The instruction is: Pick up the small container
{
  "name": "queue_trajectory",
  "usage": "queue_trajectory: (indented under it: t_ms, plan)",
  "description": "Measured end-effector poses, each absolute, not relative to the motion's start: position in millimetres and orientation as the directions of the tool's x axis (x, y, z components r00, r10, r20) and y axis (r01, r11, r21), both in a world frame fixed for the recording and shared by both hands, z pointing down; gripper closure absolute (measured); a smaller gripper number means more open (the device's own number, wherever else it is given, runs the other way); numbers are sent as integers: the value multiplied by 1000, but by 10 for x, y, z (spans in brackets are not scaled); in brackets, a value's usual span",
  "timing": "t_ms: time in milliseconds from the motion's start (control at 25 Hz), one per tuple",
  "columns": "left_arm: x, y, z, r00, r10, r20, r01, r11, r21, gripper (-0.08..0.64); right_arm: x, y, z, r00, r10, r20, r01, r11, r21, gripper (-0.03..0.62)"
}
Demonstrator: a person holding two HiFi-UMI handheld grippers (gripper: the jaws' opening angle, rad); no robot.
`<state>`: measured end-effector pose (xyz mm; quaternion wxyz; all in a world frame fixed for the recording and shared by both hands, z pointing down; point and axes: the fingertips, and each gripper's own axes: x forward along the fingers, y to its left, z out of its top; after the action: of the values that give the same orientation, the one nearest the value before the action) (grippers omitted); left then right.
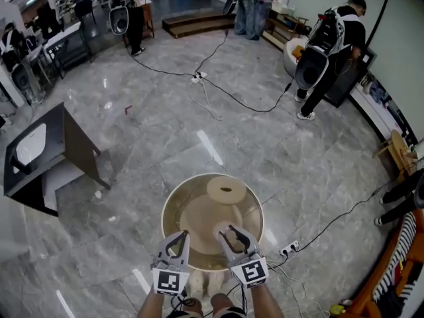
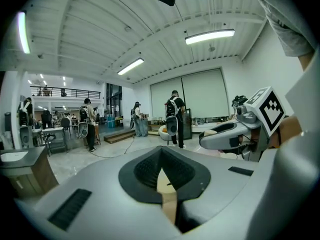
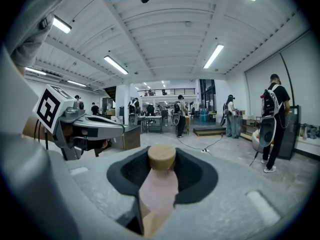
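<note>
Pinching the small container (image 3: 159,186) is the right gripper (image 1: 233,236): its jaws clamp the pale pink body from both sides, just below the round wood-coloured cap (image 3: 161,157), with the cap poking out past the dark pads. Container sits in those jaws over the near edge of the round table (image 1: 167,211) and looks clear of the top, though the head view doesn't show the gap cleanly. Left gripper (image 1: 175,244) is just beside it on the left, jaws pressed together at the tips, nothing between them, only a sliver of beige table showing through. A flat tan disc (image 1: 225,189) lies on the far side of the table, untouched. Handling guess: small and light, rigid body, probably smooth plastic or glass, so a bit slippery in the pads and worth treating as breakable. Grip on the body is the right place; cap may be loose, so don't hold by it. Keep it upright and avoid squeezing harder.
</note>
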<state>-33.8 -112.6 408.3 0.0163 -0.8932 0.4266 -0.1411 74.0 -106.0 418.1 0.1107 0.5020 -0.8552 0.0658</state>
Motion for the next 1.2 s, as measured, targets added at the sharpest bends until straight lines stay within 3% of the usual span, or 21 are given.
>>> queue_trajectory:
  t_ms: [520,1200]
  plan:
    - [-309,-441,3308,622,-756,202,-742,-652,-157,543,1062,-251,3290,-380,-905,191,-918,394,41,457]
    - [-282,-36,3071,637,-751,174,-734,-660,-164,543,1489,450,3100,-273,-942,193,-952,293,83,457]
